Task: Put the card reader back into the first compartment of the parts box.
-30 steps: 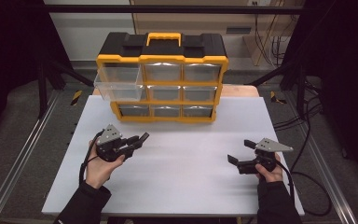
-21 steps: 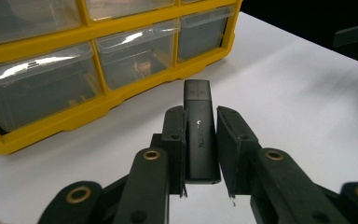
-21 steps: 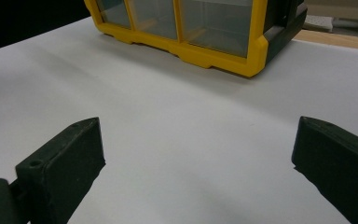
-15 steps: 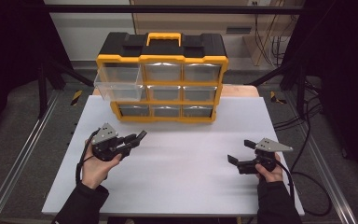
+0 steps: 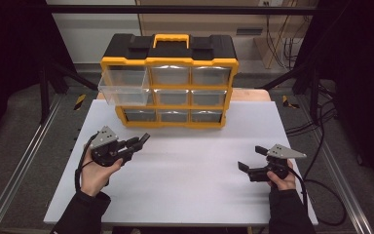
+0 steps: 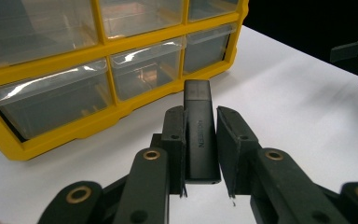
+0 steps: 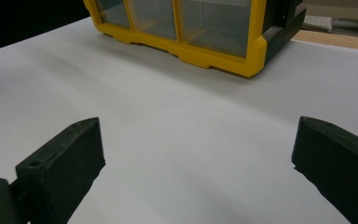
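My left gripper (image 5: 141, 140) is held over the left side of the white table (image 5: 190, 195), a short way in front of the yellow organizer (image 5: 169, 80). In the left gripper view its jaws (image 6: 201, 113) are shut on a small black rectangular block (image 6: 199, 144), which sticks out past the fingertips toward the organizer's bottom drawers (image 6: 140, 70). My right gripper (image 5: 250, 157) hovers at the right of the table, jaws wide apart. Nothing but bare table lies between its fingers (image 7: 200, 126).
The organizer has a black lid, a yellow handle (image 5: 171, 39) and clear drawers. One clear drawer (image 5: 121, 92) at the left of the middle row is pulled out. Metal rails (image 5: 19, 165) run beside the table. Cables (image 5: 321, 190) trail off at the right.
My left gripper has shifted a little to the left and slightly forward with the black block still in it. The right gripper has stayed put.
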